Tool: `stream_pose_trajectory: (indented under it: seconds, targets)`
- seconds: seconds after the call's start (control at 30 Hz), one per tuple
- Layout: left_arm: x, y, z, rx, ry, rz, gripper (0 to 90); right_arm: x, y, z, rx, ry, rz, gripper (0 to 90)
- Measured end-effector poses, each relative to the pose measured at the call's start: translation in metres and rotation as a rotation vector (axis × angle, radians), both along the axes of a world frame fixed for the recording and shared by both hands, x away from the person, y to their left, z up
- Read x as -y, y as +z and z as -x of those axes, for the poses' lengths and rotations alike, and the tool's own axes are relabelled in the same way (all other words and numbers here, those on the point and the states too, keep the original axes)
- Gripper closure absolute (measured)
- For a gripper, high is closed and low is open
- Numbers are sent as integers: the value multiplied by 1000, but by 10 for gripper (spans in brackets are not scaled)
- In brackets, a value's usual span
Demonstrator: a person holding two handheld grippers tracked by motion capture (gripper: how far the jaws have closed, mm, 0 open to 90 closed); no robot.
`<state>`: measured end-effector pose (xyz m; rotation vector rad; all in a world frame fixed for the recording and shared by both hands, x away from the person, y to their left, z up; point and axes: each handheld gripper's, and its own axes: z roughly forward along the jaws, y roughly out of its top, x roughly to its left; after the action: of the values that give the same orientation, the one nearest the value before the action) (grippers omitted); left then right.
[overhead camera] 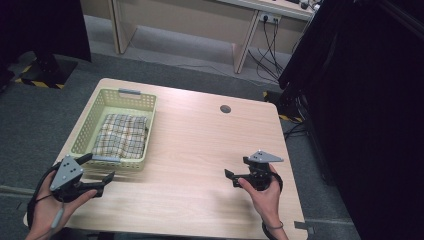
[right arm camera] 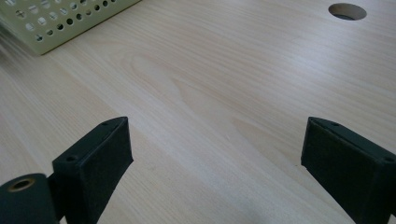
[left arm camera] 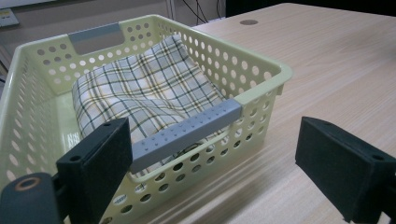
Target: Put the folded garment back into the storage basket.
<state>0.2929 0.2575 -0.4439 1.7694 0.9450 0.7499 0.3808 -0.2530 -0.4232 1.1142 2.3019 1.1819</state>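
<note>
A pale green perforated basket (overhead camera: 86,125) with grey handles stands at the table's left, and a folded plaid cloth (overhead camera: 121,134) lies inside it. In the left gripper view the basket (left arm camera: 261,74) and the cloth (left arm camera: 144,88) are close ahead. My left gripper (overhead camera: 97,172) is open just outside the basket's near corner, with nothing between its jaws (left arm camera: 212,163). My right gripper (overhead camera: 231,176) is open over bare wood at the front right, held in a hand, and its jaws (right arm camera: 215,163) are wide apart and empty.
The wooden table (overhead camera: 200,150) has a round cable hole (overhead camera: 225,108) near its far edge. In the right gripper view the basket corner (right arm camera: 51,28) and the hole (right arm camera: 347,11) lie far ahead. A dark curtain (overhead camera: 370,100) hangs at the right.
</note>
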Motion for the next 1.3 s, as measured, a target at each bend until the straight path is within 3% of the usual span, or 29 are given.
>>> stream_pose_trajectory:
  seconds: [0.7,1.3]
  targets:
    - [-3,-7,-1,-22,11,-8,107,24,-13,10,-28,-52,-1,86]
    - [-4,-9,2,-14,13,-1,109,38,-23,16,-50,-81,4,84]
